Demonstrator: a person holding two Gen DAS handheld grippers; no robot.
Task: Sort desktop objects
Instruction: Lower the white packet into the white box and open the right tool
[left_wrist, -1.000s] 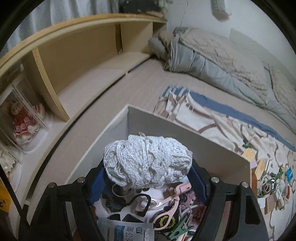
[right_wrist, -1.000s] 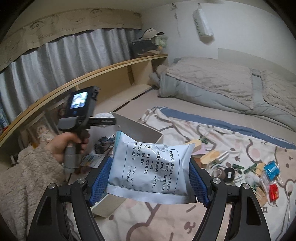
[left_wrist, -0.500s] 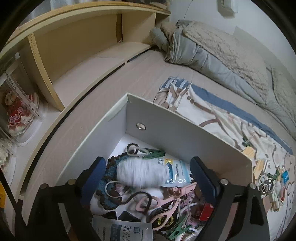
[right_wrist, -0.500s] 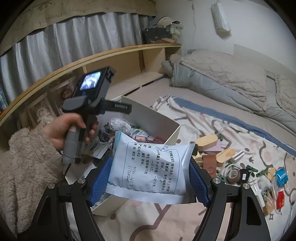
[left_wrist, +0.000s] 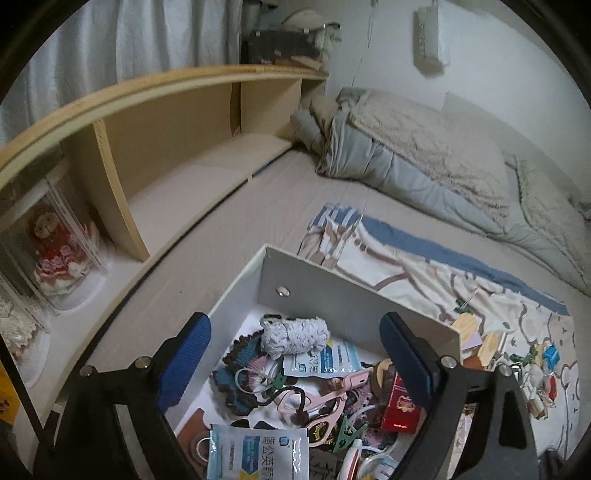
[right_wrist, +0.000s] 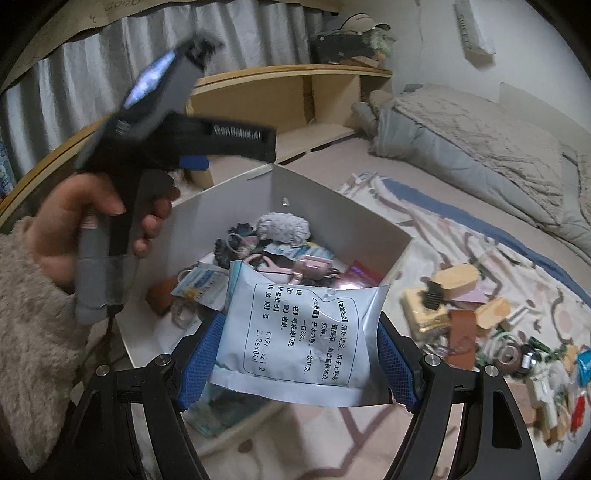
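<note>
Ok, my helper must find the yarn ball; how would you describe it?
Look in the open white cardboard box on the bed. Against its far wall lies a fuzzy grey-white yarn ball, the only soft woolly lump among flat packets and clips.

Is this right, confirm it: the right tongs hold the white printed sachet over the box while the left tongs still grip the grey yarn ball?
Wrong on the left tongs: they are open and empty; the grey yarn ball lies in the box, per the left wrist view. The right tongs do hold the sachet.
</note>
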